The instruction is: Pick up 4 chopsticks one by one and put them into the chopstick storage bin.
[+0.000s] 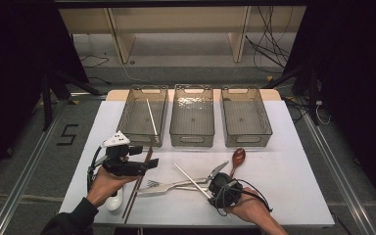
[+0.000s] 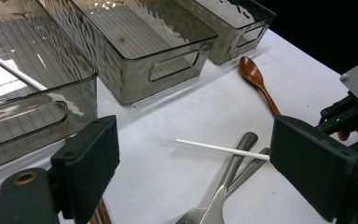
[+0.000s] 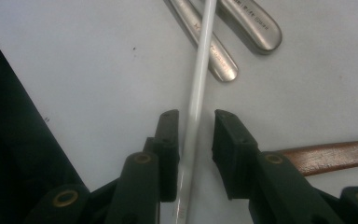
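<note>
With the right gripper fingers narrowly parted around the ungripped white chopstick and the left gripper wide open and empty, the thin stick is judged likely to roll or slip out on closing, since it lies across the fork handles.

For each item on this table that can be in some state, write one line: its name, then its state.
left gripper: open, holding nothing
right gripper: open, jaws astride the white chopstick
left bin: holds one white stick
middle bin: empty
right bin: empty
wooden spoon: lying on the table
</note>
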Demonstrator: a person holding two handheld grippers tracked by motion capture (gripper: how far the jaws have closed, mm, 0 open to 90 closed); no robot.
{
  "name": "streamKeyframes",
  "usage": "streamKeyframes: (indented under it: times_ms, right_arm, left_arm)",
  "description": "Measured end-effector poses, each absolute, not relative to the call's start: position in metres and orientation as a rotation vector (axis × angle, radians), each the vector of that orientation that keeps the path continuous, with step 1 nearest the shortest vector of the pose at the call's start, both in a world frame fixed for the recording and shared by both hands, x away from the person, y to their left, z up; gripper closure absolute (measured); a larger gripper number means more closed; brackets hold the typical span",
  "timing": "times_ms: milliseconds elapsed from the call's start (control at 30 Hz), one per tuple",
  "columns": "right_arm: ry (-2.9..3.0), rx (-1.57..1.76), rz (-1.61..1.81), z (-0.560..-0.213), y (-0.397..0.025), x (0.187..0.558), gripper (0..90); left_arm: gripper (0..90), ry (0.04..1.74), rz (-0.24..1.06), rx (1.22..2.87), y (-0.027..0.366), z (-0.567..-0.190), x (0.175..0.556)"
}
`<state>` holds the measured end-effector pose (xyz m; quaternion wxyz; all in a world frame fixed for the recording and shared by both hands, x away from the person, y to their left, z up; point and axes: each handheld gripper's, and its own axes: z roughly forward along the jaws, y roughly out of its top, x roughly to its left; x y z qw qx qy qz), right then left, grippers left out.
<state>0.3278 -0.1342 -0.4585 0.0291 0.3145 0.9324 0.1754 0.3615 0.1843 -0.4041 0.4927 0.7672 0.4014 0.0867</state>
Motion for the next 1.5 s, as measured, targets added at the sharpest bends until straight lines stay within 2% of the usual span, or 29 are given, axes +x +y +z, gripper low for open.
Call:
streamKeyframes:
  times_ms: [700,1000,1500]
  right_arm:
    - [2.865,0.930,0.458,-0.462,-0.127,0.327,83.4]
    - [2.867,0.931,0.467,-0.461,-0.128,0.327,84.8]
    - [2.674,0.958,0.800,-0.429,-0.139,0.333,84.9]
  left_arm:
    - [15.4,0.975,0.241,1.835,0.186,-0.404,0.357]
    - [15.4,0.975,0.237,1.847,0.186,-0.407,0.358]
    - [15.4,1.003,0.131,1.822,0.167,-0.408,0.356]
